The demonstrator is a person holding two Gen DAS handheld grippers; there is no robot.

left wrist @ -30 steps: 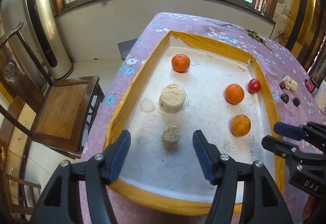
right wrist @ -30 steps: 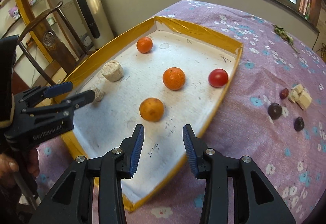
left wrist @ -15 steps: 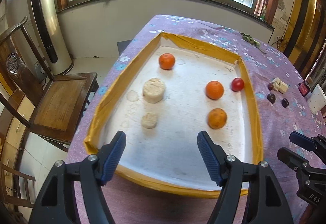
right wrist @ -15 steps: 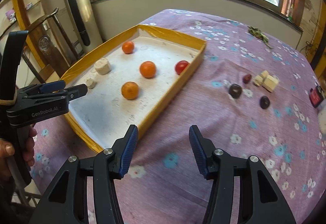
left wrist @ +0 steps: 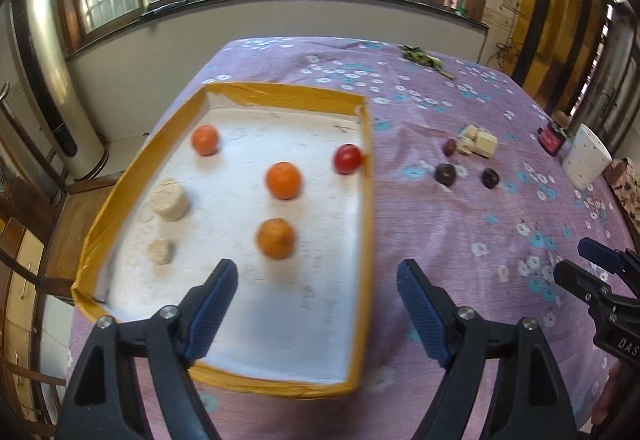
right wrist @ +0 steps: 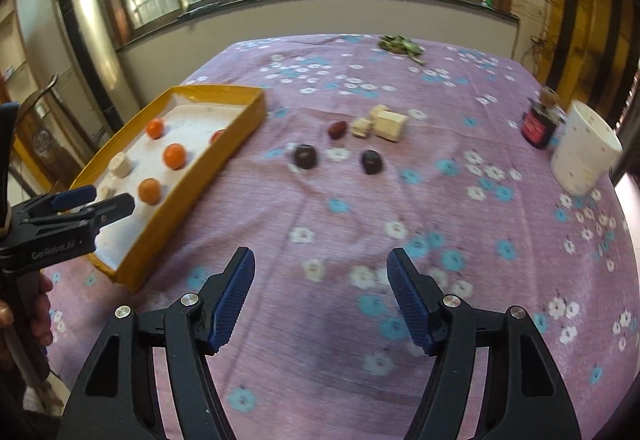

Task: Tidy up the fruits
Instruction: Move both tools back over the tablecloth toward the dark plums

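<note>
A shallow yellow-rimmed, white-floored rectangular tray point(left wrist: 366, 224) holds three dimpled round oranges point(left wrist: 283, 180) and a glossy red tomato point(left wrist: 346, 159), while two smooth dark plums point(right wrist: 305, 156) lie on the purple floral-clothed counter point(right wrist: 400, 200) right of it, and the ribbed blue-padded left gripper point(left wrist: 318, 314) and right gripper point(right wrist: 322, 296), jaws just opening, stand wide and empty.

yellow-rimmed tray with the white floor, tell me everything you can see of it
The shallow rectangular tray has yellow taped-looking walls and a scuffed white floor. It lies flat on the purple flowered tablecloth near the table's chair-side edge. Inside sit three oranges, one red tomato against a wall, and two pale cylindrical blocks. Neither gripper touches it.
</note>
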